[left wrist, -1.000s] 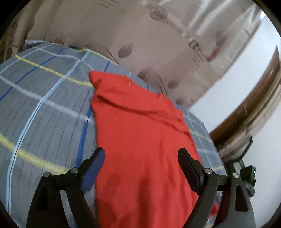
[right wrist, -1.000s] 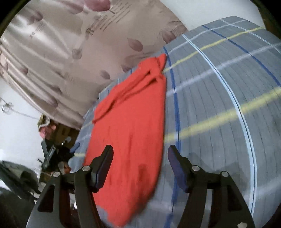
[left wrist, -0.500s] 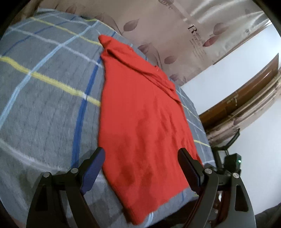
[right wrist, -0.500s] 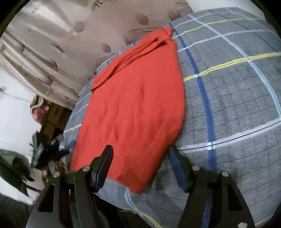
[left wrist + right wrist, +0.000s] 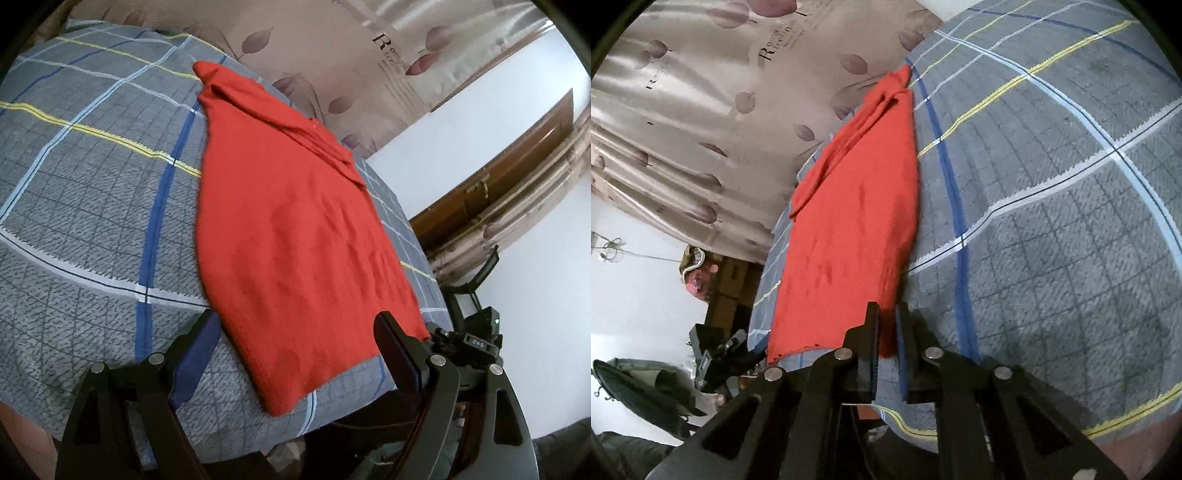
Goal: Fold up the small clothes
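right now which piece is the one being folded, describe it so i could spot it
Start from the bed covered by the grey plaid blanket with blue, yellow and white lines. Lying flat along it, collar toward the leaf-print curtain, is the red shirt. It is the only garment and the only solid red thing there; the right gripper is closing on its near corner.

Bed's got a grey quilted cover with blue, white and yellow check lines [image 5: 92, 192]. Behind it hangs a shiny beige curtain printed with mauve leaves [image 5: 701, 103], next to a plain white wall [image 5: 461, 136] and a brown wooden door frame [image 5: 517, 162].
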`<state>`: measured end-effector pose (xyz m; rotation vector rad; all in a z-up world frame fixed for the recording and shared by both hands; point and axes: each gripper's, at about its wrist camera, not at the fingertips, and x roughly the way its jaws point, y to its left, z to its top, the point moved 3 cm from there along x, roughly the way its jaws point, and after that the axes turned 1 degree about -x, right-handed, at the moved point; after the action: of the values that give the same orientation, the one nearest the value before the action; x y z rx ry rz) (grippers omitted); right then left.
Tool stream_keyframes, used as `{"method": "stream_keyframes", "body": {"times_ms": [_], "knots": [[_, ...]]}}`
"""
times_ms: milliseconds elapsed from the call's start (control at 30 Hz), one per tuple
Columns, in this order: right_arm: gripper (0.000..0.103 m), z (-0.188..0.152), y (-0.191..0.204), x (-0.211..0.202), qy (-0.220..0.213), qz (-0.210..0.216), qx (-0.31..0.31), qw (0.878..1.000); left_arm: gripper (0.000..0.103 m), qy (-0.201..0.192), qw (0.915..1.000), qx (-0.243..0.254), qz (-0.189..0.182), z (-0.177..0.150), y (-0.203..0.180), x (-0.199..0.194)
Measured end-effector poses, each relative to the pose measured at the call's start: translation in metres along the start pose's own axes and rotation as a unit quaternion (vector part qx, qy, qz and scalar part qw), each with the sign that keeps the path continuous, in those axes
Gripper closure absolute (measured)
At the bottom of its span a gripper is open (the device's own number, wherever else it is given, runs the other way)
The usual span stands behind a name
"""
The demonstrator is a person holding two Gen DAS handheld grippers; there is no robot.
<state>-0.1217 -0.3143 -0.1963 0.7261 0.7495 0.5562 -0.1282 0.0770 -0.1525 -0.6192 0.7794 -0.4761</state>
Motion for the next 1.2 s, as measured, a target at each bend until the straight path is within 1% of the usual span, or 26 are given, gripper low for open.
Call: {"method": "stream_keyframes", "body": {"times_ms": [33, 67, 133, 167, 267, 367, 400, 467, 600, 667, 733, 767, 800, 833, 867, 900, 967, 1067, 1167, 1200], "knots": [[0.086, 0.002, 0.0, -0.004, -0.007, 0.004, 0.006, 1.0, 0.018, -0.003, 1.0, -0.005, 0.0, 0.0, 0.0, -0.001], [0.079, 0.004, -0.001, -0.008, -0.018, 0.006, 0.014, 1.0, 0.018, -0.006, 0.9999, -0.011, -0.003, -0.001, 0.001, -0.001], [0.033, 0.007, -0.006, -0.019, -0.04, 0.018, 0.029, 0.999, 0.018, -0.011, 0.9996, -0.022, -0.015, -0.002, 0.005, -0.003], [0.032, 0.008, -0.003, -0.019, -0.045, 0.024, 0.031, 0.998, 0.018, -0.014, 0.9995, -0.023, -0.017, -0.002, 0.007, -0.003], [0.032, 0.011, 0.005, -0.017, -0.046, 0.024, 0.025, 0.998, 0.018, -0.017, 0.9997, -0.013, -0.013, -0.004, 0.005, -0.003], [0.032, 0.014, 0.019, 0.003, -0.023, 0.02, -0.001, 1.0, 0.018, -0.019, 0.9997, -0.006, -0.013, -0.002, 0.003, 0.001], [0.034, 0.016, 0.022, 0.013, -0.014, 0.008, -0.011, 1.0, 0.018, -0.019, 0.9997, -0.007, -0.015, -0.001, 0.002, 0.004], [0.034, 0.02, 0.029, 0.027, -0.002, 0.002, -0.026, 1.0, 0.018, -0.021, 0.9995, -0.012, -0.019, 0.001, 0.002, 0.006], [0.035, 0.031, 0.036, 0.047, 0.012, 0.015, -0.033, 0.999, 0.018, -0.029, 0.9986, -0.03, -0.033, 0.004, 0.005, 0.007], [0.049, 0.033, 0.035, 0.054, 0.018, 0.004, -0.033, 0.999, 0.018, -0.03, 0.9982, -0.032, -0.041, 0.005, 0.005, 0.006], [0.089, 0.03, 0.027, 0.061, 0.037, -0.011, -0.026, 0.999, 0.019, -0.028, 0.9982, -0.029, -0.045, 0.005, 0.005, 0.006], [0.091, 0.027, 0.023, 0.063, 0.042, -0.01, -0.02, 0.999, 0.021, -0.026, 0.9983, -0.027, -0.046, 0.005, 0.005, 0.005], [0.093, 0.025, 0.02, 0.06, 0.038, 0.002, -0.014, 0.999, 0.025, -0.025, 0.9984, -0.025, -0.044, 0.004, 0.006, 0.006], [0.093, 0.022, 0.019, 0.058, 0.038, 0.008, -0.012, 0.999, 0.028, -0.024, 0.9986, -0.023, -0.042, 0.004, 0.007, 0.005], [0.093, 0.021, 0.018, 0.055, 0.038, 0.008, -0.013, 0.999, 0.032, -0.023, 0.9985, -0.024, -0.043, 0.003, 0.008, 0.004], [0.093, 0.018, 0.018, 0.053, 0.038, 0.007, -0.016, 0.999, 0.035, -0.022, 0.9982, -0.029, -0.048, 0.002, 0.011, 0.003], [0.093, 0.014, 0.019, 0.05, 0.043, 0.008, -0.025, 0.999, 0.035, -0.023, 0.9966, -0.048, -0.064, 0.002, 0.018, 0.0], [0.092, 0.013, 0.018, 0.046, 0.048, -0.001, -0.026, 0.999, 0.035, -0.028, 0.9945, -0.075, -0.068, 0.002, 0.023, -0.005], [0.081, 0.011, 0.02, 0.038, 0.058, -0.012, -0.035, 0.998, 0.035, -0.014, 0.9917, -0.1, -0.079, 0.002, 0.029, -0.006], [0.073, 0.01, 0.022, 0.035, 0.064, -0.007, -0.036, 0.997, 0.034, -0.005, 0.9908, -0.107, -0.084, 0.002, 0.029, -0.006]]}}
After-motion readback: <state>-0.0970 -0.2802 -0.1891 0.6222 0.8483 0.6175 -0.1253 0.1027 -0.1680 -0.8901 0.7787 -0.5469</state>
